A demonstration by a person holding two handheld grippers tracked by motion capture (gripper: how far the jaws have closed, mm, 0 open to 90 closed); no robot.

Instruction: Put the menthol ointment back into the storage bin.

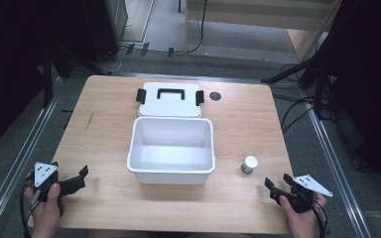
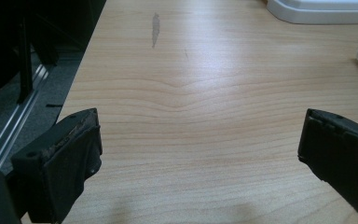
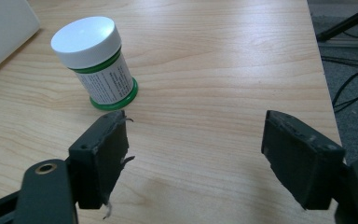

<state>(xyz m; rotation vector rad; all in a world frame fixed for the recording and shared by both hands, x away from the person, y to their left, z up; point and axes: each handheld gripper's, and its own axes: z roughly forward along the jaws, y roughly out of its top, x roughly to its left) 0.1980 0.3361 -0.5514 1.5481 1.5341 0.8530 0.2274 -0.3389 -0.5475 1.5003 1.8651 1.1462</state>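
Standing upright just right of the open white bin (image 1: 171,171), the small jar (image 1: 249,164) sits nearest the right gripper (image 1: 276,190), slightly far-left of its spread jaws (left gripper (image 1: 77,179) equally wide, holding nothing)

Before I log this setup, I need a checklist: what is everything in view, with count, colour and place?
Rectangular plastic box: 1, white, open, table centre.
Flat plastic lid with black handle and clips: 1, white, behind the box.
Small round jar with white cap: 1, green-trimmed, upright, right of the box.
Round hole: 1, dark, right of the lid.
Wooden table: 1, light.
Left gripper: 1, black, open, near-left corner.
Right gripper: 1, black, open, near-right corner.
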